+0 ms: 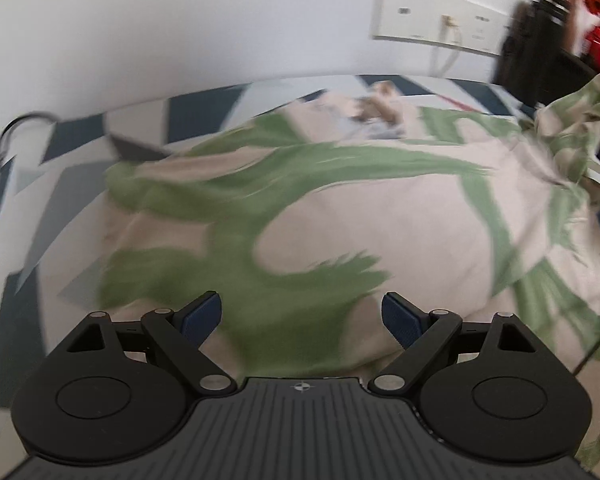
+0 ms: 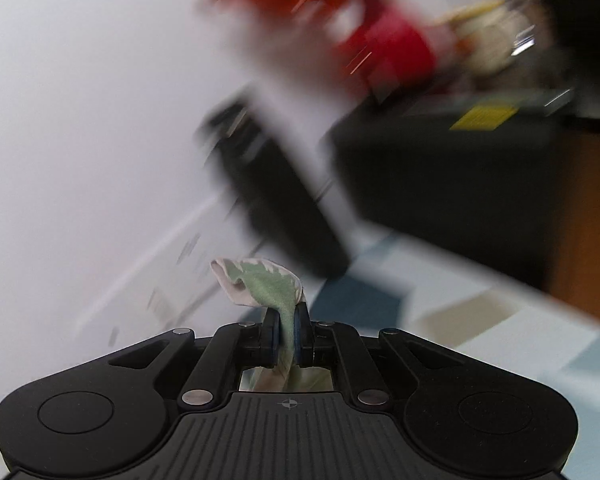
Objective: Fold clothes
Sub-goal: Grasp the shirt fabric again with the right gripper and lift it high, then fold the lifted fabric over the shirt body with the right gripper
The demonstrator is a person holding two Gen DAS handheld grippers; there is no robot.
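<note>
At the bottom of the left wrist view the left gripper (image 1: 302, 316) hangs with its jaws spread wide and empty above the cream, green-printed garment (image 1: 340, 216), which lies rumpled across the centre of the frame on the blue-and-white patterned cover (image 1: 204, 106). At lower centre of the right wrist view the right gripper (image 2: 287, 334) is clamped on a bunched edge of that garment, raised, with the white wall (image 2: 80, 100) beyond. Judged step: lifting one edge to spread or fold; the next move likely requires the left gripper to seize a matching edge.
</note>
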